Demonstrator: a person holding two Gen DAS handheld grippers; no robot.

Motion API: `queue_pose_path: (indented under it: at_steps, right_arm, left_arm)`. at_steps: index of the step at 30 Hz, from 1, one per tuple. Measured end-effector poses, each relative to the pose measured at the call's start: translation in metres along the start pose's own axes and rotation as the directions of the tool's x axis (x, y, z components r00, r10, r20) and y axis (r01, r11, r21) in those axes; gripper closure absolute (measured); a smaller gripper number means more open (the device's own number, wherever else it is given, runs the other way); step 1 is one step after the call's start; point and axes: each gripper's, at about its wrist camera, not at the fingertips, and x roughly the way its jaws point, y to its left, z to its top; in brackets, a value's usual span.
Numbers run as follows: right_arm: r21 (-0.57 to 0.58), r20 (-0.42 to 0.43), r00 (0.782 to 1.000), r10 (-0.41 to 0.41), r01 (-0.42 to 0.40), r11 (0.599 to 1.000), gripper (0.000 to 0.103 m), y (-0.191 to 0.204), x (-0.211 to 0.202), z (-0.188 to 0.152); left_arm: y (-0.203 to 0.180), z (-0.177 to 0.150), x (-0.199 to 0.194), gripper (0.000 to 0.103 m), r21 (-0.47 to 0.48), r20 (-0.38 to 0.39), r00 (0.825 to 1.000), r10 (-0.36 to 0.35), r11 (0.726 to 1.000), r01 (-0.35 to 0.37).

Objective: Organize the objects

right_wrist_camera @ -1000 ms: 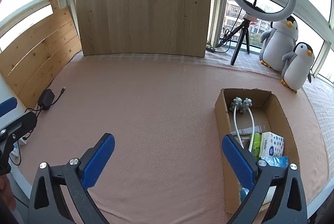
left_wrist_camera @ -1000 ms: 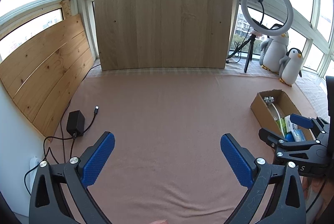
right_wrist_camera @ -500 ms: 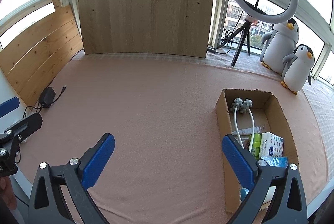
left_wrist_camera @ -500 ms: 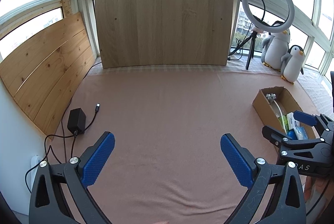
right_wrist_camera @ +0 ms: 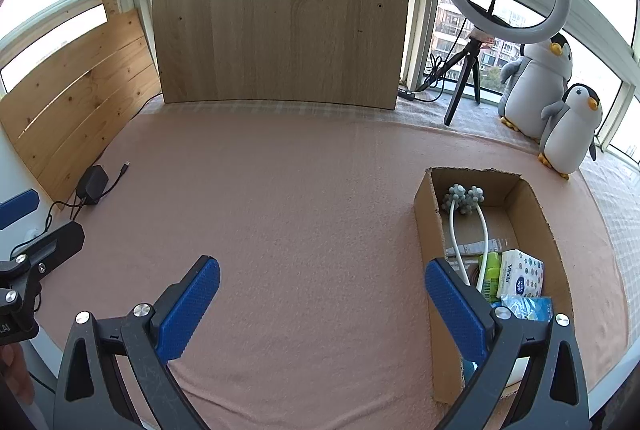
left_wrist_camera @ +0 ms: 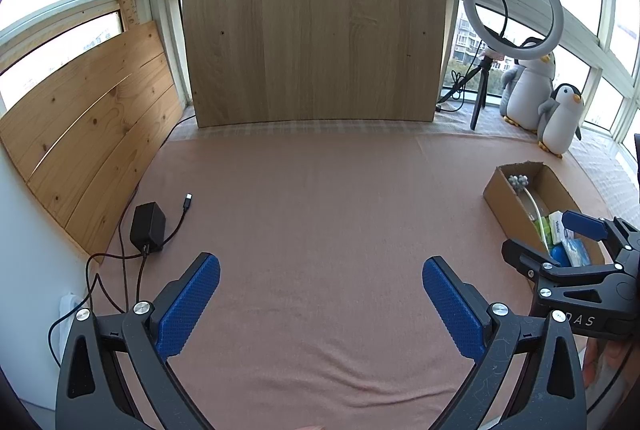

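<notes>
While both grippers, left (left_wrist_camera: 320,304) and right (right_wrist_camera: 322,304), sit wide open holding nothing, only the right view shows the box (right_wrist_camera: 427,230) contents clearly: tissues (right_wrist_camera: 520,274), massager (right_wrist_camera: 464,198).

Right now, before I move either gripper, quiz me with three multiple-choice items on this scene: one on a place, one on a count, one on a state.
1. Where does the white-handled massager lie?
A. in the cardboard box
B. beside the charger
C. against the wooden board

2. How many plush penguins stand by the window?
A. one
B. two
C. three

3. How are the left gripper and right gripper?
A. both shut
B. one holds a tissue pack
C. both open, holding nothing

Answers: A, its knobbed head rests inside the box; B, a large and a small one stand together; C, only cloth shows between the pads.
</notes>
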Motion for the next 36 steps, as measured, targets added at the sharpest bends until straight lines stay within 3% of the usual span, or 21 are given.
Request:
queue_pose_path:
  at_steps: [36]
  right_arm:
    - [0.005, 0.000, 1.000, 0.000, 0.000, 1.000, 0.002, 0.004, -0.008, -0.006]
  left_arm:
    - [-0.001, -0.009, -0.006, 0.000, 0.011, -0.011, 1.000, -0.001, 1.000, 0.001]
